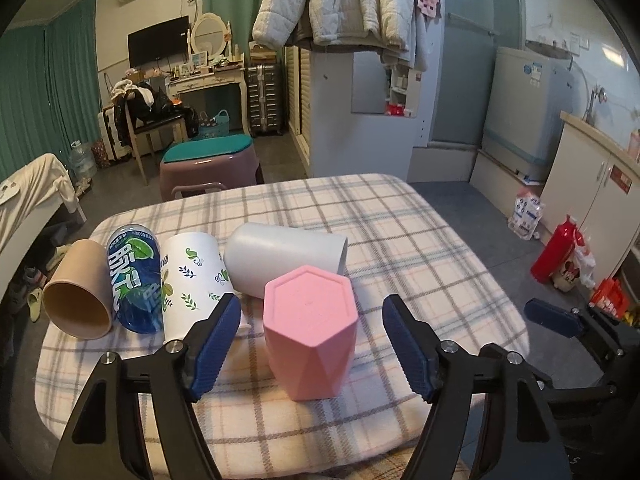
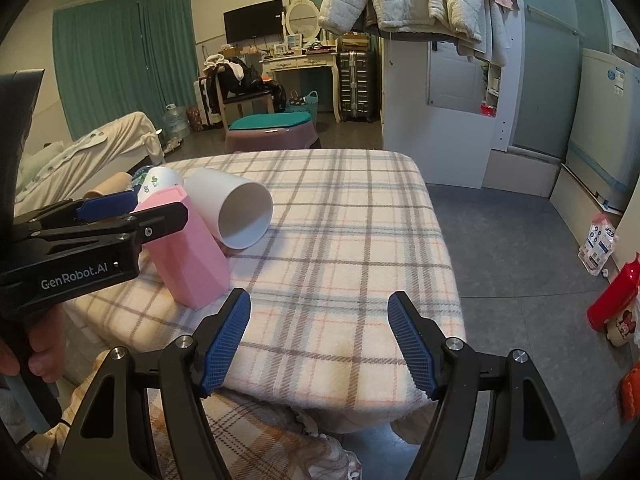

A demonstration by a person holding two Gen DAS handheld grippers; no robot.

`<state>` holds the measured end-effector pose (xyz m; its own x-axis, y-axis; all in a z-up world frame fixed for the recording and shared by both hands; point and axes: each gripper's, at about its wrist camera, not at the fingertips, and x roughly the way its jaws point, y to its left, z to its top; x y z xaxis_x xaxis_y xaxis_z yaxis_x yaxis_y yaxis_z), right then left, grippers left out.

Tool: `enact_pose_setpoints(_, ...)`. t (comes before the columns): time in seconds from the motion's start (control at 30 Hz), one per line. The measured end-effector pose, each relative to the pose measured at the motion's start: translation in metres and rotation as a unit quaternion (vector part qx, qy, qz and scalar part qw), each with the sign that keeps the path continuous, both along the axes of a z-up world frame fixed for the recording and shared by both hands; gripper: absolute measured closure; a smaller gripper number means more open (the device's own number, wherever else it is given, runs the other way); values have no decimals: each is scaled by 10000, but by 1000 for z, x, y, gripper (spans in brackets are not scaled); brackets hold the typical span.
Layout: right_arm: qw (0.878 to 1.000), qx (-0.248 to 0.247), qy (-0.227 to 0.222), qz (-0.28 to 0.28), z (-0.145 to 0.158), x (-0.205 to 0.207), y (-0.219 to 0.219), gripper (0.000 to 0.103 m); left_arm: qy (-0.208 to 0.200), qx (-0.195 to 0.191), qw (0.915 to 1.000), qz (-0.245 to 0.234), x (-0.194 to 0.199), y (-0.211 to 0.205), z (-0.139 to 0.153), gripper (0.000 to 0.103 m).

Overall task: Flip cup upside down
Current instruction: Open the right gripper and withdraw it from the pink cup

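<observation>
A pink faceted cup [image 1: 310,332] stands upside down on the plaid tablecloth [image 1: 400,240], its flat base facing up. My left gripper [image 1: 310,344] is open, its blue pads on either side of the cup without touching it. In the right wrist view the pink cup [image 2: 188,248] stands at the left with the left gripper's fingers [image 2: 120,216] around its top. My right gripper [image 2: 318,340] is open and empty over the table's near right edge.
A white cup [image 1: 280,256] lies on its side just behind the pink one, mouth to the right. A leaf-print cup [image 1: 192,280], a blue bottle [image 1: 134,276] and a tan cup [image 1: 78,300] lie at the left. The floor drops off to the right.
</observation>
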<state>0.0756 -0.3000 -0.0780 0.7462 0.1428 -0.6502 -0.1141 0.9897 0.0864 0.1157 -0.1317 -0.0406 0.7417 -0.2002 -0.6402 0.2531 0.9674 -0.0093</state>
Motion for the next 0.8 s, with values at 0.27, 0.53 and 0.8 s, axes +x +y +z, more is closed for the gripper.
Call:
enact_pose_setpoints(0.27,9998,32,-191,27,16,-18,2,32,-357,-338,9988,44,-22,11,24,26)
enact_pose_setpoints(0.53,9985,25,-534,136,41,-40,13,32,-776,-532,9955,135,-56,29,44,26)
enact_pose_setpoints(0.8,9956,69,-875,329,60,-64,32,32,-1073,-667,9917,249,-92,54,49,25)
